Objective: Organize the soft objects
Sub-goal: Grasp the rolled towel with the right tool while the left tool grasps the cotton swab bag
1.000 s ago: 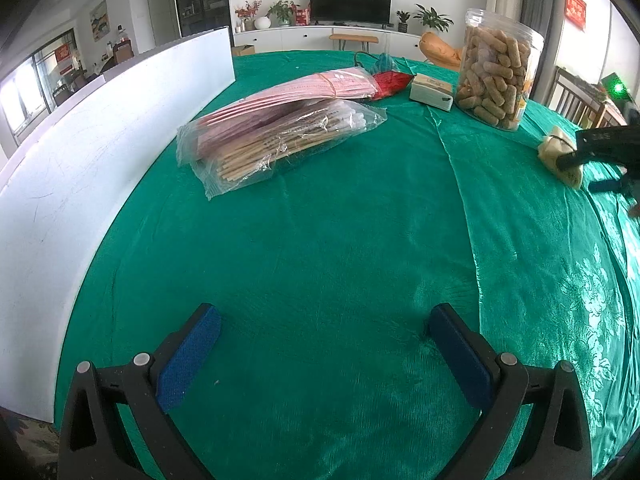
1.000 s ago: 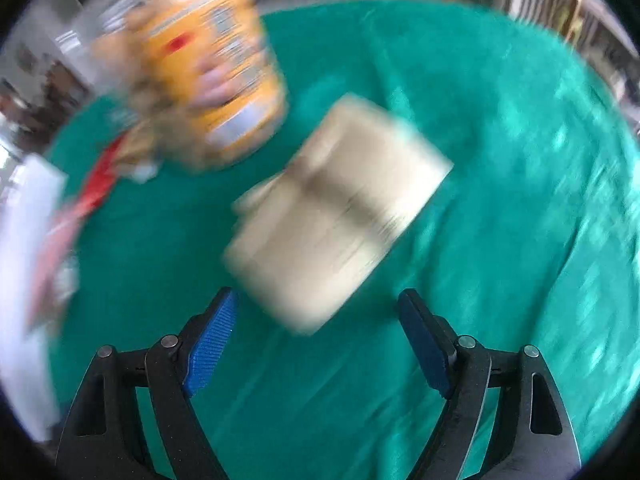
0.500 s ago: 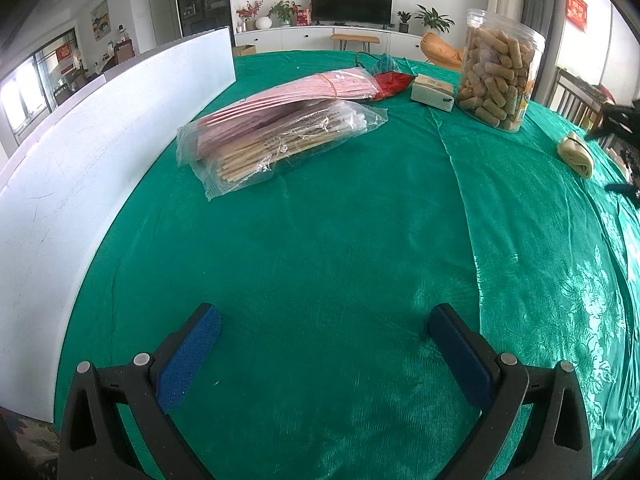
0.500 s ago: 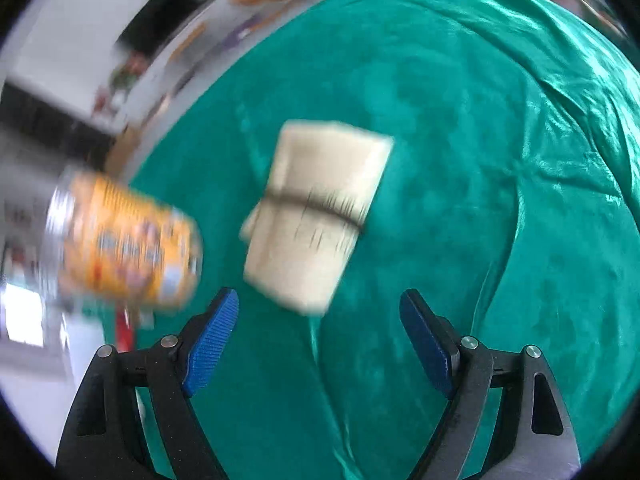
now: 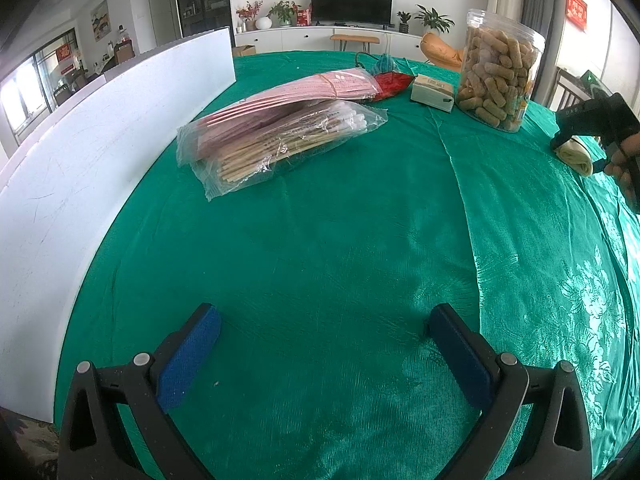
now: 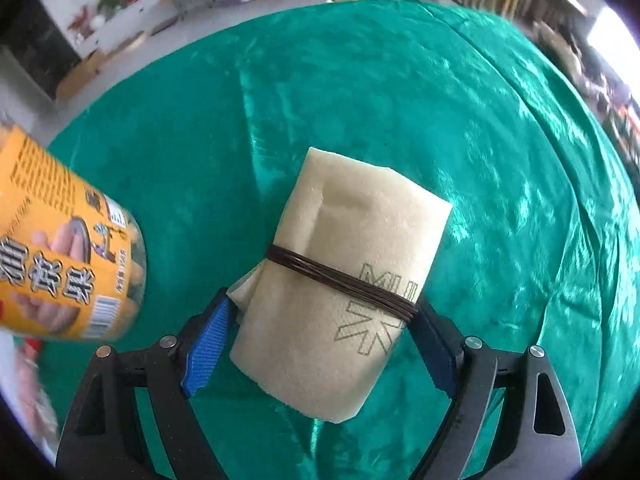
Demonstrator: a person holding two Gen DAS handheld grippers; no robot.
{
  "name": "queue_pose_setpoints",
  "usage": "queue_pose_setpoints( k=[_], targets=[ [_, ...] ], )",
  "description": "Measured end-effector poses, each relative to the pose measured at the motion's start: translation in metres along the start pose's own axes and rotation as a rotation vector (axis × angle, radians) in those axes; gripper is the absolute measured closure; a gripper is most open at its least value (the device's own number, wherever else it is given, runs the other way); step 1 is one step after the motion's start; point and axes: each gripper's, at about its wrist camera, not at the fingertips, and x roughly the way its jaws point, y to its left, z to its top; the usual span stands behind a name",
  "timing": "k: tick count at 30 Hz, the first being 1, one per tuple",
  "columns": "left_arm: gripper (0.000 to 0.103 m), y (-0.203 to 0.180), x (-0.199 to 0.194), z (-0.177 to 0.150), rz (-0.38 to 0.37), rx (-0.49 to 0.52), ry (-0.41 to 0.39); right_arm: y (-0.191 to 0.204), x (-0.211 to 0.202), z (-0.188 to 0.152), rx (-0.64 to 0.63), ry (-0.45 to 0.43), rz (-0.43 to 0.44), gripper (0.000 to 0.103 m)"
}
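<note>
- Two grippers in view. The right gripper (image 6: 320,340) straddles a rolled cream cloth (image 6: 344,280) bound with a dark band (image 6: 340,276); the roll lies on the green tablecloth (image 6: 400,120).
- Right jaws have just been opening and stand wide. The blue pads (image 6: 208,344) sit just beside the roll's flanks; whether they touch it cannot be settled, and no squeeze shows in the fabric. I read it as not yet gripped.
- Left gripper (image 5: 324,356) hangs spread over bare cloth with nothing between its pads, well apart from the roll.
- The left wrist view shows the roll (image 5: 576,156) near the table's right edge, beyond the snack jar (image 5: 500,72); the jar stands close on the left in the right wrist view.
- Step in hand, as judged: approach for pickup of the cloth roll.
- Next move calls for closing evenly across the roll near the band, with light pressure since it will compress, then a lift clear of the jar.
- Bagged sticks and pink sheets (image 5: 276,128) lie untouched further along the table.
</note>
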Motion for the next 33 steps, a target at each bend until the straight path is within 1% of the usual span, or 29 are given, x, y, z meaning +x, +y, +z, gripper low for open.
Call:
queue_pose_setpoints(
  k=[2,3,6,7,8,9,10,11,13,15,18,19,20,22,23,24,26,27,29,31,32,33],
  targets=[
    [0.0,0.0,0.0,0.0,0.0,0.0,0.0,0.006,0.001,-0.004,-0.037,0.004,-0.017,0.016],
    [0.0,0.0,0.0,0.0,0.0,0.0,0.0,0.014,0.006,0.0,-0.052,0.008,-0.024,0.016],
    [0.0,0.0,0.0,0.0,0.0,0.0,0.001,0.014,0.008,0.001,-0.076,0.011,-0.023,0.017],
    [0.0,0.0,0.0,0.0,0.0,0.0,0.002,0.012,0.007,0.002,-0.096,0.007,-0.029,0.019],
    [0.0,0.0,0.0,0.0,-0.001,0.001,0.003,0.014,0.008,0.004,-0.11,0.0,-0.024,0.025],
    [0.0,0.0,0.0,0.0,-0.003,0.001,0.005,0.024,0.011,0.014,-0.12,-0.011,-0.024,0.029],
    [0.0,0.0,0.0,0.001,-0.005,0.002,0.01,0.028,0.012,0.014,-0.128,-0.019,-0.023,0.036],
    [0.0,0.0,0.001,0.002,-0.006,0.004,0.019,0.03,0.012,0.012,-0.139,-0.025,-0.021,0.039],
    [0.0,0.0,0.002,0.006,-0.011,0.014,0.052,0.03,0.012,0.006,-0.154,-0.039,-0.011,0.04],
    [0.0,0.0,0.006,0.012,-0.032,0.04,0.102,0.03,0.011,0.002,-0.166,-0.049,-0.001,0.04],
    [0.0,0.001,0.015,0.026,-0.061,0.092,0.133,0.029,0.008,-0.006,-0.178,-0.059,0.011,0.04],
    [0.0,0.003,0.018,0.032,-0.049,0.104,0.135,0.03,0.007,-0.007,-0.181,-0.062,0.013,0.04],
    [0.0,0.006,0.022,0.041,-0.022,0.117,0.127,0.031,0.007,-0.008,-0.184,-0.065,0.015,0.04],
    [0.0,0.013,0.026,0.058,0.033,0.14,0.096,0.02,0.014,0.0,-0.19,-0.072,0.022,0.04],
    [0.0,0.016,0.028,0.068,0.039,0.146,0.081,0.02,0.013,0.0,-0.191,-0.075,0.025,0.04],
    [0.0,0.019,0.031,0.077,0.018,0.151,0.08,0.021,0.013,0.002,-0.192,-0.078,0.027,0.04],
    [0.0,0.02,0.037,0.092,-0.054,0.16,0.088,0.021,0.012,0.0,-0.2,-0.087,0.028,0.04],
    [0.0,0.018,0.041,0.102,-0.11,0.164,0.088,0.021,0.012,-0.001,-0.202,-0.09,0.029,0.04],
    [0.0,0.017,0.046,0.122,-0.163,0.167,0.062,0.021,0.012,-0.002,-0.203,-0.095,0.032,0.04],
    [0.0,0.02,0.055,0.144,-0.181,0.131,0.054,0.021,0.012,-0.002,-0.203,-0.098,0.034,0.04],
    [0.0,0.026,0.063,0.154,-0.218,0.083,0.079,0.02,0.012,-0.002,-0.202,-0.099,0.034,0.04],
    [0.0,0.027,0.071,0.159,-0.259,0.056,0.113,0.02,0.012,-0.002,-0.202,-0.1,0.033,0.04]
  ],
)
